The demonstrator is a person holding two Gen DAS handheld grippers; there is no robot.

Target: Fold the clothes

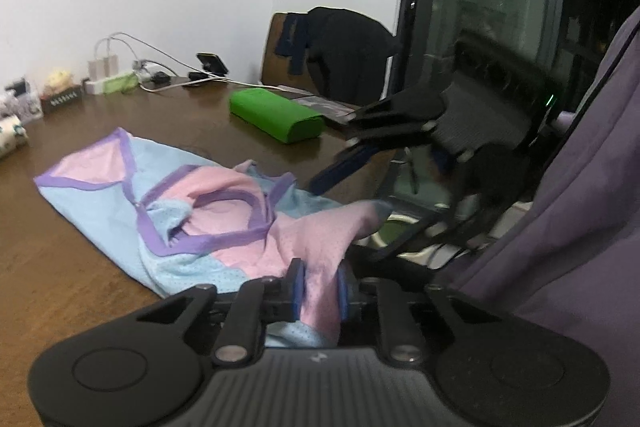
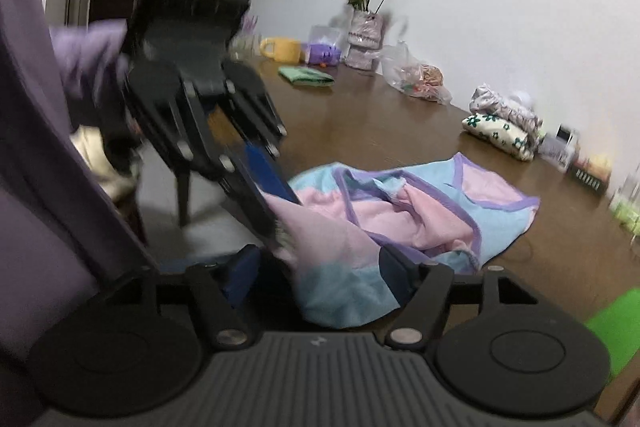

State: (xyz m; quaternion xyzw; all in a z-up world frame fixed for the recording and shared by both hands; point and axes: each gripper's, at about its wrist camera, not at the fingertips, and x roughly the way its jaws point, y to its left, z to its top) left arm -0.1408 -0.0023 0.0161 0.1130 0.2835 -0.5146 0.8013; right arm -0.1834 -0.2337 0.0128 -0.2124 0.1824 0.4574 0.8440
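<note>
A pink and light-blue mesh garment (image 1: 192, 195) with purple trim lies crumpled on the brown wooden table (image 1: 80, 267). At the table's near edge, my left gripper (image 1: 321, 291) is shut on a pink fold of it. The right wrist view shows the same garment (image 2: 420, 203), with the left gripper (image 2: 285, 221) pinching its pink corner. My right gripper (image 2: 318, 275) is open, its fingers wide apart on either side of a blue and pink edge, and its pads do not press the cloth. In the left wrist view the right gripper (image 1: 336, 155) is blurred, just right of the garment.
A green pouch (image 1: 276, 117) lies behind the garment, beyond it a phone (image 1: 212, 63), chargers (image 1: 116, 67) and a chair draped in dark clothes (image 1: 340, 55). Along the wall stand a flower vase (image 2: 364, 39), a yellow mug (image 2: 282, 49), a plastic bag (image 2: 416, 77) and folded clothes (image 2: 504, 127). A person's purple clothing (image 1: 580, 227) fills the side.
</note>
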